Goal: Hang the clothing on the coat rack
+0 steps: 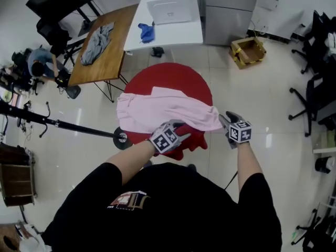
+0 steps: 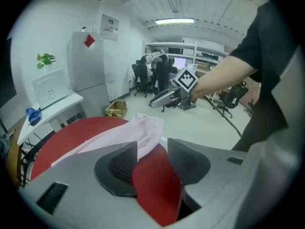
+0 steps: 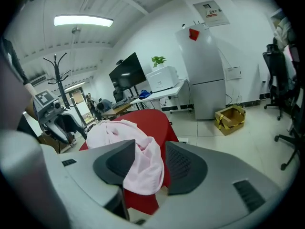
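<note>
A pink garment [image 1: 163, 112] lies spread on a round table under a red cloth [image 1: 173, 77]. My left gripper [image 1: 182, 126] is at the garment's near edge, open, with the pink hem [image 2: 143, 128] against one pad and red cloth [image 2: 71, 132] showing in the gap. My right gripper [image 1: 227, 121] is at the garment's right corner, open, and a fold of the pink fabric [image 3: 114, 132] hangs loosely between its jaws. The black coat rack [image 1: 58, 123] stands left of the table, its hooks [image 3: 61, 68] visible in the right gripper view.
A wooden table with a grey cloth [image 1: 100, 41] and a white table with a printer [image 1: 170, 14] stand beyond. A cardboard box [image 1: 247, 51] sits on the floor at the back right. Office chairs [image 1: 315, 88] line the right side. A person [image 1: 39, 62] crouches at far left.
</note>
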